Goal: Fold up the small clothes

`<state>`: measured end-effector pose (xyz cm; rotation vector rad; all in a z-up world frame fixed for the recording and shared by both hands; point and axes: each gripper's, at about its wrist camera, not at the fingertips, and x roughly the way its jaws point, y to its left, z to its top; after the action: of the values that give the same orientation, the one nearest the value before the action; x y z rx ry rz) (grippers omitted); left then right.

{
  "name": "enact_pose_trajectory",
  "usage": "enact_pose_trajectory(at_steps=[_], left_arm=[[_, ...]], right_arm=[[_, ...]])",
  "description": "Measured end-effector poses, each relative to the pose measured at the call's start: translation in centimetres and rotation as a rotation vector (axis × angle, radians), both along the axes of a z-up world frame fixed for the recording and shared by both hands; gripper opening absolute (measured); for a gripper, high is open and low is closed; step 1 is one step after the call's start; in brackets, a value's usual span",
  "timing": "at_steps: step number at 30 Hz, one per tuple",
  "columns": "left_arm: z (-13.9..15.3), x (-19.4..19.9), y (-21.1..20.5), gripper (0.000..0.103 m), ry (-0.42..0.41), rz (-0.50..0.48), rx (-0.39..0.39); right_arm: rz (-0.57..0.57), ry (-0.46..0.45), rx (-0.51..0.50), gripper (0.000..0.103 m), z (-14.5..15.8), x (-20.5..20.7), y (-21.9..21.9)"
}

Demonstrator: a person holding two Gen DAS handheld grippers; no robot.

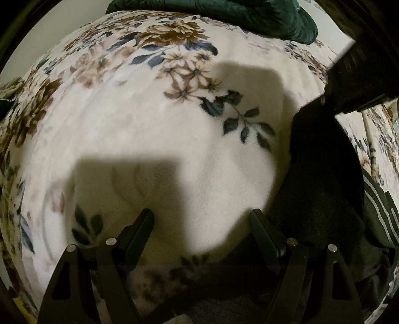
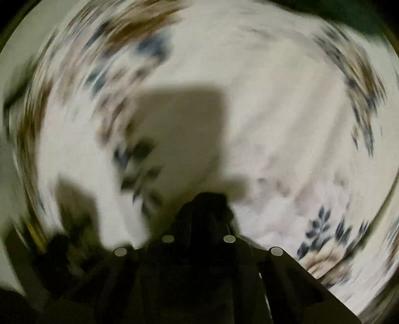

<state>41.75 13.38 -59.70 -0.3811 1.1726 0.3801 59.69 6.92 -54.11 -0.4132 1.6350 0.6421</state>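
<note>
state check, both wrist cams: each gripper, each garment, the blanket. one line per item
left gripper: open, nothing between its fingers, above the blanket.
right gripper: shut on the black garment.
black garment: hanging from the right gripper, lower part draped on the blanket.
floral blanket: spread out, lightly rippled.
green garment: bunched at the far edge.
striped garment: crumpled beside the black one.

Bedroom (home), floral fleece blanket (image 1: pixel 154 139)

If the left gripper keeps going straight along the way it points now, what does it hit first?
Most likely the floral blanket: the open left gripper has only bare blanket between and ahead of its fingers. The black garment lies off to the right, though depth is hard to judge.
</note>
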Motion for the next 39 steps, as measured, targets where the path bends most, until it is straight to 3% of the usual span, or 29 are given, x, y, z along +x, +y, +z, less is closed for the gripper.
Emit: enact_pose_trajectory(at_steps=[4,9,12,18,20,21,22,24,27,29,31,32,33,34,35,39], left_arm=[[0.3,-0.1,0.0,0.078,-0.005,-0.007,-0.003],[1.6,-0.6,0.4,0.078,-0.047,-0.026,-0.019],[2.5,-0.5,0.4,0.077,-0.099,-0.069,-0.04],[1.6,2.0,-1.2,0.074,-0.122,-0.254,-0.141],[1.3,2.8,-1.9,0.044,-0.137,-0.319,-0.169],[1.3,3.0,-2.3,0.015,-0.145,-0.343,-0.18],[1.2,3.3,-3.1,0.008,-0.136,-0.389,-0.174],[1.7,3.1,-4.0,0.006,-0.146,-0.426,-0.109],[2.0,2.2,-4.0,0.004,-0.165,-0.421,-0.104],[2.7,1.6,-4.0,0.004,-0.191,-0.412,-0.083],[3.2,1.3,-4.3,0.004,-0.205,-0.413,-0.062],[3.4,1.3,-4.6,0.004,-0.212,-0.413,-0.051],[3.4,0.9,-4.7,0.004,-0.218,-0.413,-0.045],[3.4,1.0,-4.8,0.004,-0.221,-0.412,-0.04],[3.4,0.9,-5.2,0.004,-0.221,-0.413,-0.032],[3.3,1.2,-5.6,0.004,-0.219,-0.414,-0.012]], right_arm=[[-0.496,0.243,0.152,0.008,-1.9,4.2,-6.5],[-0.819,0.467,0.334,0.008,-4.4,3.9,-11.6],[-0.836,0.45,0.345,0.008,-4.3,3.5,-12.9],[-0.681,0.405,0.358,0.008,-1.9,2.2,-11.5],[-0.684,0.433,0.379,0.008,-1.9,1.8,-11.8],[-0.693,0.442,0.39,0.008,-1.9,1.8,-12.2],[-0.711,0.451,0.406,0.006,-1.9,1.9,-12.7],[-0.791,0.472,0.481,0.005,-2.0,2.0,-14.2],[-0.877,0.384,0.467,0.005,-1.5,3.0,-16.9],[-0.79,0.265,0.44,0.005,0.2,3.6,-16.6],[-0.633,0.208,0.406,0.009,2.0,3.7,-14.3],[-0.538,0.195,0.385,0.027,2.7,3.5,-12.5],[-0.44,0.179,0.353,0.055,3.3,3.1,-10.4],[-0.356,0.162,0.318,0.064,3.6,2.7,-8.5],[-0.248,0.14,0.279,0.068,3.9,2.0,-5.8],[0.104,0.079,0.079,0.068,2.4,-1.1,1.8]])
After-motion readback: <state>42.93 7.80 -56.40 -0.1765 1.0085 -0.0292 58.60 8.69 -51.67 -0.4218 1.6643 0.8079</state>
